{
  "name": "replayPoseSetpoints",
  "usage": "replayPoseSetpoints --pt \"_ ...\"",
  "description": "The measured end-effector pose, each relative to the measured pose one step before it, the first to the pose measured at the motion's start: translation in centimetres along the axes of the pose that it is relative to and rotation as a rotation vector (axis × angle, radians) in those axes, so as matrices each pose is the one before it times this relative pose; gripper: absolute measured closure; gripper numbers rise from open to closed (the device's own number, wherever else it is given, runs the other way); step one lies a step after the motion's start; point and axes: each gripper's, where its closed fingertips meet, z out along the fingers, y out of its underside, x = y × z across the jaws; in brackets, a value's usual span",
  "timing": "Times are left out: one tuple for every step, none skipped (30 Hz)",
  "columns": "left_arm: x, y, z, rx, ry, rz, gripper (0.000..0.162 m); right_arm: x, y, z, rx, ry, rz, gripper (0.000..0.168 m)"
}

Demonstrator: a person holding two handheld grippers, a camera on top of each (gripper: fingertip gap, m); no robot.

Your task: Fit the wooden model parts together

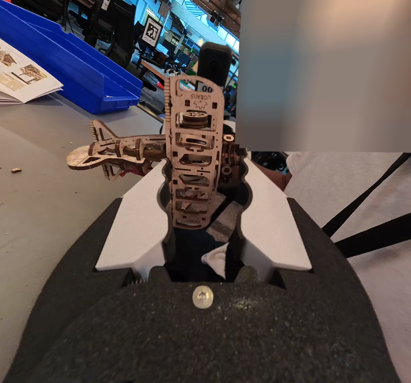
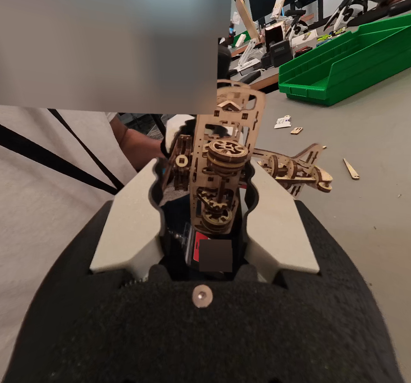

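Note:
A wooden model plane [image 1: 193, 172] is held in the air over the grey table, rolled so its wing stands upright. Its tail [image 1: 95, 154] points left in the left wrist view and right in the right wrist view [image 2: 307, 167]. My left gripper [image 1: 205, 167] has its white fingers set wide, touching the wing edge and the nose. My right gripper [image 2: 203, 167] faces it from the other side, closed on the same plane [image 2: 200, 185] at its underside, where the wheels [image 2: 228, 149] show. The right gripper's black camera [image 1: 213, 63] rises behind the wing.
A blue bin [image 1: 77, 65] and an open instruction booklet [image 1: 22, 71] lie at the left on the table [image 1: 44, 216]. A green bin [image 2: 344, 67] stands at the right. Loose wooden pieces [image 2: 351, 169] lie nearby. A person's white shirt with black straps [image 1: 355, 194] is close behind. Less than 4 cm separates the two grippers' tips.

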Motion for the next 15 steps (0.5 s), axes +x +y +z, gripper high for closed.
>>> replayPoseSetpoints --pt "0.043 -0.111 -0.103 0.0058 0.0141 -0.0201 0.105 -0.142 0.022 0.014 0.0034 -0.0084 -0.0014 0.093" --pt "-0.056 0.04 -0.034 -0.0021 0.0028 -0.0064 0.105 0.062 0.117 0.021 -0.0037 0.0049 -0.0074 0.094" --pt "-0.066 0.116 0.002 -0.0062 -0.003 0.0059 0.104 0.178 0.107 0.035 -0.0051 0.0115 -0.001 0.095" --pt "0.009 0.07 0.003 -0.0044 -0.0012 0.0049 0.105 0.03 0.028 -0.003 0.0001 0.0011 0.0029 0.096" --pt "0.045 0.047 0.008 -0.0038 0.0028 0.0021 0.105 -0.003 -0.005 -0.027 0.0002 -0.0025 0.0041 0.097" --pt "0.02 0.023 -0.017 -0.0021 0.0 0.0033 0.105 0.019 0.012 -0.006 -0.0013 -0.0009 0.0046 0.098" --pt "0.025 0.034 -0.016 -0.0018 0.001 0.0028 0.105 0.0 0.002 0.014 0.0003 -0.0005 0.0005 0.098" --pt "0.028 0.0 -0.022 -0.0017 0.0002 0.0043 0.104 0.013 0.003 0.009 0.0011 0.0006 0.0005 0.099" --pt "0.027 0.008 0.0 -0.0008 -0.0026 0.0087 0.104 -0.009 -0.013 -0.003 0.0013 -0.0018 0.0033 0.1" --pt "0.043 0.008 0.016 0.0003 -0.0017 0.0061 0.104 -0.04 -0.039 -0.026 0.0015 -0.0037 0.0015 0.101" --pt "0.041 -0.011 0.031 0.0015 0.0 0.0012 0.105 -0.012 0.0 -0.02 -0.0015 0.0002 -0.0052 0.101" --pt "0.043 -0.009 0.016 0.0018 0.0004 0.0035 0.104 -0.038 0.005 -0.013 0.0003 0.0012 -0.0101 0.101" --pt "0.027 0.031 0.016 -0.0014 -0.001 0.0043 0.104 -0.022 0.038 -0.01 -0.0031 0.0009 -0.0083 0.102" --pt "0.017 0.02 0.004 -0.0016 -0.0018 0.004 0.104 -0.014 0.026 -0.009 -0.003 -0.0001 -0.0042 0.102" --pt "0.047 0.006 0.02 0.0002 -0.001 0.0036 0.104 -0.001 0.031 -0.021 -0.0036 0.0003 -0.0037 0.102"
